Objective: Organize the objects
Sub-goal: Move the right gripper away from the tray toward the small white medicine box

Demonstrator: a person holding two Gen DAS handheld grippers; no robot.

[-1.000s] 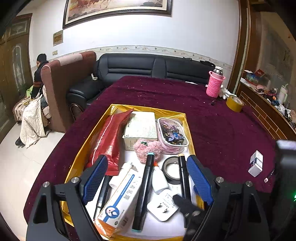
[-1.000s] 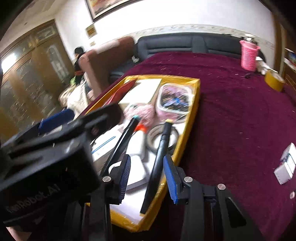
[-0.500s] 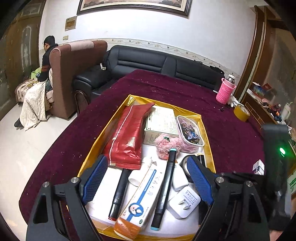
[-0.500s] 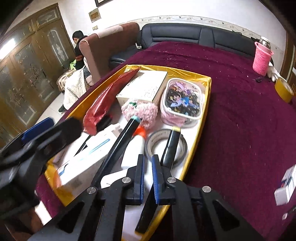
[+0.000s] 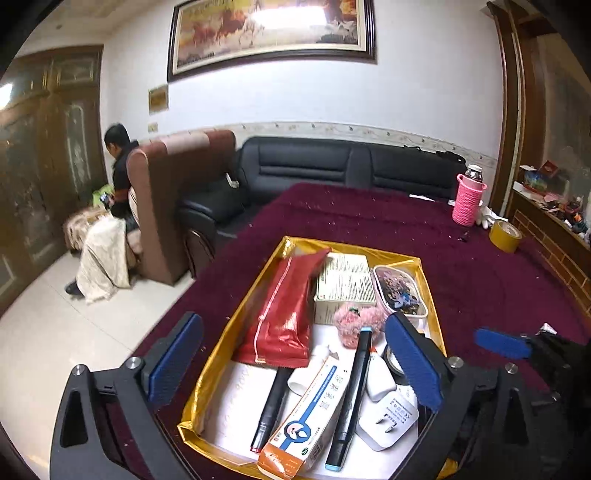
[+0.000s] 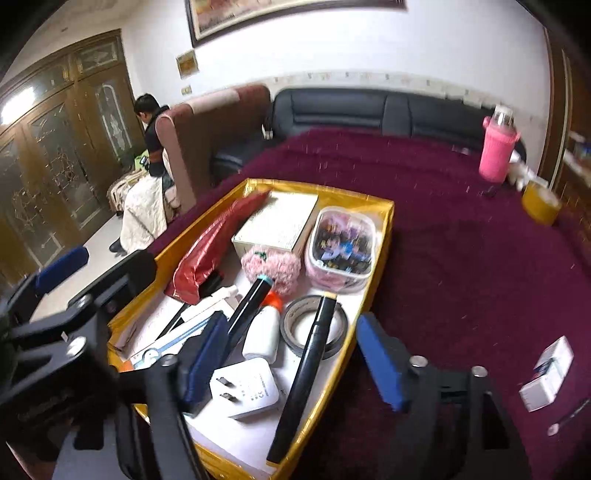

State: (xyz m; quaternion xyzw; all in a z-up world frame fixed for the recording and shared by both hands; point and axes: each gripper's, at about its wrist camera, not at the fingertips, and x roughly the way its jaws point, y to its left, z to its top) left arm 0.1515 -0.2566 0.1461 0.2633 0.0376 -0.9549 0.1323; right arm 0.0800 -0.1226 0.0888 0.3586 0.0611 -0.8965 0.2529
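Both tools [image 5: 295, 363] [image 6: 291, 363] spread wide above the full gold tray [image 6: 384, 236]

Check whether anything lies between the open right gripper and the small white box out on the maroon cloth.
Nothing visible does. The right gripper hangs open over the gold tray, while the small white box lies alone to its right on bare maroon cloth; only the tray's low rim separates them.

The wall [image 5: 424, 96] is white, with a big framed picture [image 5: 271, 31] up high. A black sofa [image 5: 332, 173] stands under it, next to a brown armchair [image 5: 177, 199]. Dark wooden doors [image 6: 62, 147] are on the left. The floor [image 5: 55, 325] is pale and shiny.
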